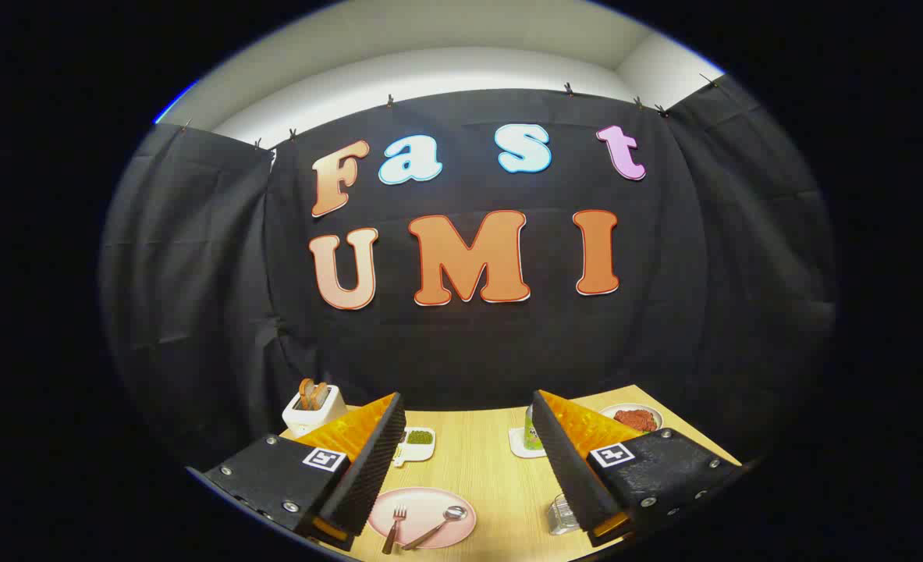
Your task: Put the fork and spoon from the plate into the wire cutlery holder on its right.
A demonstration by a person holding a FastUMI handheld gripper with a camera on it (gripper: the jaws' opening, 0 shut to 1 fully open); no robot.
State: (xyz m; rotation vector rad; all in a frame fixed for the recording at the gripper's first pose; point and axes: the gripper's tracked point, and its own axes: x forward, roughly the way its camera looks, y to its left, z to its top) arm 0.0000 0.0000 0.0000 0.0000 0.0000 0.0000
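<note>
Hand-held gripper [469,476] hangs wide open and empty above the desk [477,460]. Below, between its fingers, the fork [394,529] and spoon [438,526] lie on the pink plate [422,503], the wire cutlery holder [564,515] to its right. Both look thin, stiff, slippery; pinching across a handle seems safest.

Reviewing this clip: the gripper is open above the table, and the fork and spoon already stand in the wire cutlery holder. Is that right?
Not quite. In the gripper view the fork and spoon lie on the pink plate, not in the wire cutlery holder, which stands to the plate's right. The rest holds: the gripper is open above the table.
</note>
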